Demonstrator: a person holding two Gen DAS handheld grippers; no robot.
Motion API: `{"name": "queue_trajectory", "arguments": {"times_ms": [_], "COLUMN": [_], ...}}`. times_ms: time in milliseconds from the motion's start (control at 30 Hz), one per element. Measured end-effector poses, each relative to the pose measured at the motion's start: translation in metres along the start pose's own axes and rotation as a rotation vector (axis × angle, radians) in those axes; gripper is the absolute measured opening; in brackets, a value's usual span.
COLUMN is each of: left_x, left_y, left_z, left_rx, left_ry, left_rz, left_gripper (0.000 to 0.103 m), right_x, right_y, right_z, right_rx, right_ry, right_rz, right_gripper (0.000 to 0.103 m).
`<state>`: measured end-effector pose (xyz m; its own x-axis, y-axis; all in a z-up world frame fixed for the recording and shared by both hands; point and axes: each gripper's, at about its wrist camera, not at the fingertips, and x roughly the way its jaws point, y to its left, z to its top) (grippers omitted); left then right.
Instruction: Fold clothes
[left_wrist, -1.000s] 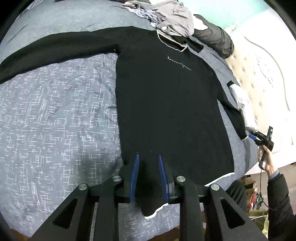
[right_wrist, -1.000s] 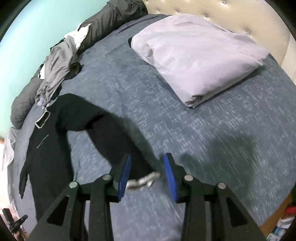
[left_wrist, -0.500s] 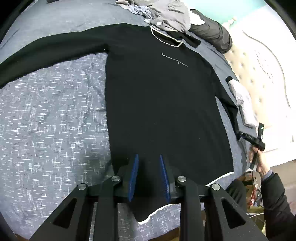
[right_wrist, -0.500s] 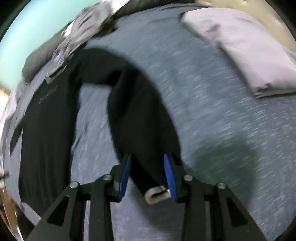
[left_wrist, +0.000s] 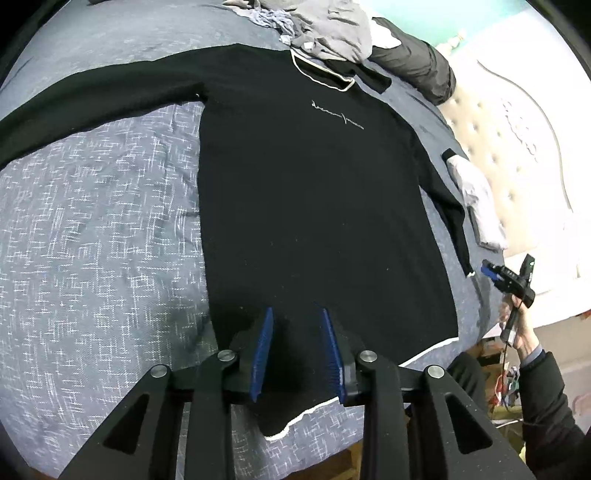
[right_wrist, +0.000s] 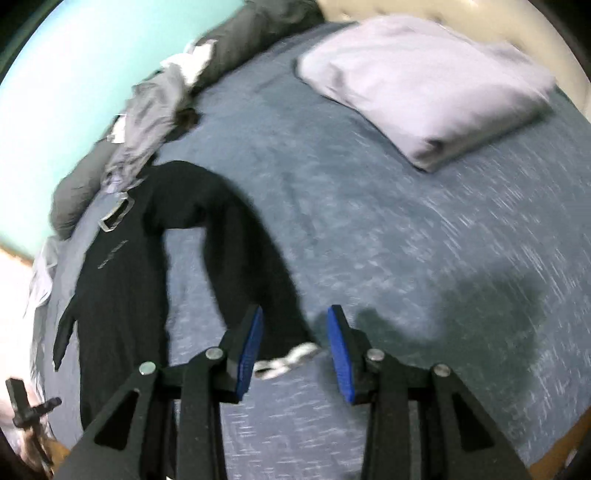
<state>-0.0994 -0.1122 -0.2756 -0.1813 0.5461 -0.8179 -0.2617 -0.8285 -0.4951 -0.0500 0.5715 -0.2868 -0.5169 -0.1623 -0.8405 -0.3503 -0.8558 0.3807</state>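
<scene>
garment: a black long-sleeved top (left_wrist: 314, 206) is laid flat, front up, on the blue-grey bedspread (left_wrist: 92, 240).
left gripper (left_wrist: 297, 325): jaws are parted over the hem; no cloth is seen pinched.
right gripper (right_wrist: 295, 332): jaws are apart, the white-edged cuff (right_wrist: 286, 360) lying between them, ungripped as far as can be told.
done: the body is spread out; one sleeve (right_wrist: 229, 236) is bent toward the hem.
left: sleeves and body are judged still unfolded.
beside: a grey clothes pile (left_wrist: 325, 29) sits at the collar.

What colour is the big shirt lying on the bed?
Black shirt, with pale trim at neck and hem; clearest in the left wrist view.
</scene>
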Motion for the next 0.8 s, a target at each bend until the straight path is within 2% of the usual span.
{"name": "queue_trajectory", "arguments": {"times_ms": [133, 267, 300, 333, 367, 400, 500, 700, 800], "left_x": [-0.002, -0.004, -0.004, -0.005, -0.005, -0.006, -0.007, -0.007, -0.006], "left_y": [-0.003, -0.005, -0.005, -0.005, -0.006, -0.006, -0.006, -0.007, -0.007], "left_z": [0.000, 0.001, 0.002, 0.002, 0.003, 0.003, 0.004, 0.006, 0.006], "left_rx": [0.005, 0.007, 0.008, 0.009, 0.010, 0.011, 0.013, 0.007, 0.000], "left_ry": [-0.004, -0.004, -0.004, -0.004, -0.005, -0.006, -0.008, -0.009, -0.012], "left_rz": [-0.001, 0.007, 0.009, 0.012, 0.013, 0.014, 0.016, 0.018, 0.016], "left_gripper": [0.031, 0.031, 0.031, 0.031, 0.031, 0.031, 0.031, 0.031, 0.031], "right_x": [0.019, 0.035, 0.038, 0.040, 0.041, 0.040, 0.025, -0.047, -0.068], "right_y": [0.001, 0.009, 0.011, 0.012, 0.012, 0.013, 0.013, 0.008, 0.004], "right_z": [-0.002, -0.005, -0.005, -0.005, -0.005, -0.004, 0.004, 0.060, 0.091], "right_rx": [0.009, -0.017, -0.031, -0.043, -0.049, -0.054, -0.083, -0.126, -0.138], "right_ry": [0.070, 0.098, 0.098, 0.096, 0.093, 0.085, 0.020, -0.196, -0.231], "right_rz": [0.010, 0.014, 0.001, -0.012, -0.020, -0.026, -0.045, -0.135, -0.178], "right_gripper": [0.037, 0.037, 0.032, 0.024, 0.005, 0.004, 0.003, 0.003, 0.003]}}
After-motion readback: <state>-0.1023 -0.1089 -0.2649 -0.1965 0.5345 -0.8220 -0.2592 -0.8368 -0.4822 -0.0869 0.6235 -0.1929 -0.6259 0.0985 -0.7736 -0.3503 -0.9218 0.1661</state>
